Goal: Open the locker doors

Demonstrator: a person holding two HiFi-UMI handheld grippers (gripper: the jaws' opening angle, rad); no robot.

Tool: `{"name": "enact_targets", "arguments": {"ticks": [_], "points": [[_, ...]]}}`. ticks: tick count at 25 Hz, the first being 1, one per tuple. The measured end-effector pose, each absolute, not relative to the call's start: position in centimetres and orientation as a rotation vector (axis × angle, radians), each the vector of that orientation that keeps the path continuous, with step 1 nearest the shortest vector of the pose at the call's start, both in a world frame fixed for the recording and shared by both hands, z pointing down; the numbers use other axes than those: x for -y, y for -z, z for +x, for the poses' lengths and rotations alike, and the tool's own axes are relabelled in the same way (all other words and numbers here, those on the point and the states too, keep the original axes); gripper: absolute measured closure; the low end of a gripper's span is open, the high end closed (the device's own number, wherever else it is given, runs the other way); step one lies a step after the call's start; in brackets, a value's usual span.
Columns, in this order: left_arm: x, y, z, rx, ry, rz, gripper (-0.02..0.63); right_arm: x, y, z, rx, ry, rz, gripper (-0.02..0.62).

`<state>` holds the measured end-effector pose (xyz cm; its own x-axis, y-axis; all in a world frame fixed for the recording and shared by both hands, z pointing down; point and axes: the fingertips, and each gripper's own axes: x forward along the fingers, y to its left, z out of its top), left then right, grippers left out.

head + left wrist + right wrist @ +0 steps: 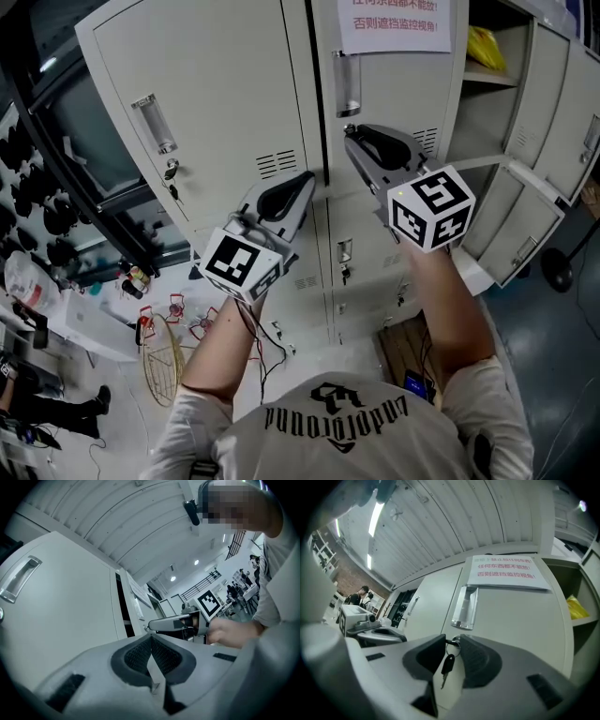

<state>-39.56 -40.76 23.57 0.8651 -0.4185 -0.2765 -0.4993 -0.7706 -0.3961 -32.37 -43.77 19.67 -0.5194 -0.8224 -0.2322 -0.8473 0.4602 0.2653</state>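
once pinched on key, turn then pull

with right gripper [452, 643] nipping key [453, 641] in middle door [511, 616], just under handle [465, 607]: twist squarely, keep clear of dangling spare [446, 663], then draw door outward. left gripper [151, 637] pressed together, empty, near left door [206, 84]. open locker [492, 94] at right, well apart; left gripper maybe in swing path.

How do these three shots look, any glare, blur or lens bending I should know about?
Head view: even light, locker doors bowed by the wide lens. Left gripper view: strong fisheye, dark corners, a mosaic patch top right. Right gripper view: bright ceiling light strip top left, hanging key sharp, paper notice readable.
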Motion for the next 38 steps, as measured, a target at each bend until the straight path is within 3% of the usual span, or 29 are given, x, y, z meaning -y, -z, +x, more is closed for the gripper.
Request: {"name": "enact_targets", "arguments": {"ticks": [16, 30, 38], "points": [[37.5, -22.6, -32.8, -0.744, -0.305, -2.595, 0.598, 33.6, -19.3, -26.1, -2.707, -0.521, -1.211, 0.505], [32.5, -23.5, -19.2, -0.724, -0.308, -2.615, 0.598, 26.7, -19.7, -9.9, -2.687, -0.537, -1.303, 0.494], [30.8, -23.9, -13.3, -0.689, -0.312, -2.62, 0.598, 28.2, -20.0, -1.0, -2.637, -0.55, -1.459, 0.523]]}}
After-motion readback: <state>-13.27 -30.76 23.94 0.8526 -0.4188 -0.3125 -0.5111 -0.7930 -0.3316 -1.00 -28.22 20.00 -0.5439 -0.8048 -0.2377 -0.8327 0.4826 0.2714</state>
